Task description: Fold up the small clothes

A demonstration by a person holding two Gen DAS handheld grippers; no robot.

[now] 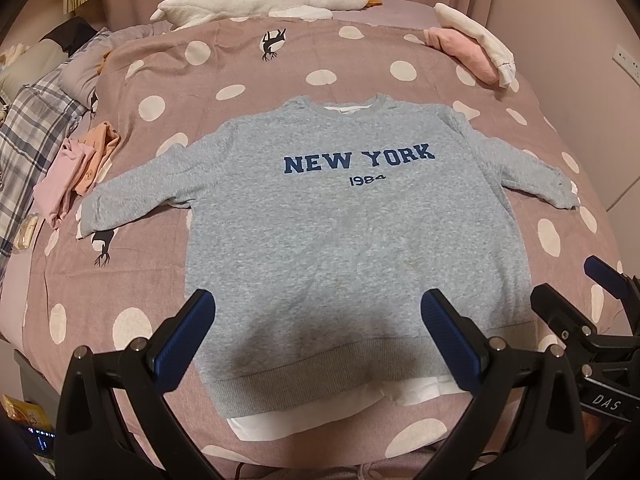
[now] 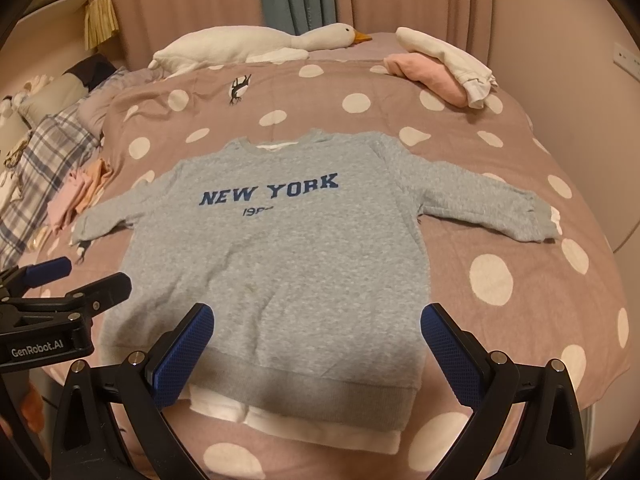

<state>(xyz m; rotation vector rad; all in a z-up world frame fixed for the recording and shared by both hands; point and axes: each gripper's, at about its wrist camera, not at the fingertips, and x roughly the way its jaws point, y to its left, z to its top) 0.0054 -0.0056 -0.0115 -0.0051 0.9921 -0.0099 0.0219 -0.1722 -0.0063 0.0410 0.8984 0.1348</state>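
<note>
A: Jaws?
B: The left gripper point(image 1: 318, 334) and right gripper point(image 2: 318, 346) are both spread wide, holding nothing, above the hem.
A: Garment?
B: The grey knit sweatshirt point(image 1: 340, 232) lies flat on the polka-dot bedspread point(image 1: 440, 76), collar pointing away, sleeves out sideways.

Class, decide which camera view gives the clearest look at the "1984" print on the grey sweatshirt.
The left wrist view: the 1984 print reads whole on the flat sweatshirt. The right wrist view shows it skewed, with its last digits unclear.

matt knit sweatshirt point(image 1: 340, 232), soft cotton bedspread point(image 1: 520, 248)
</note>
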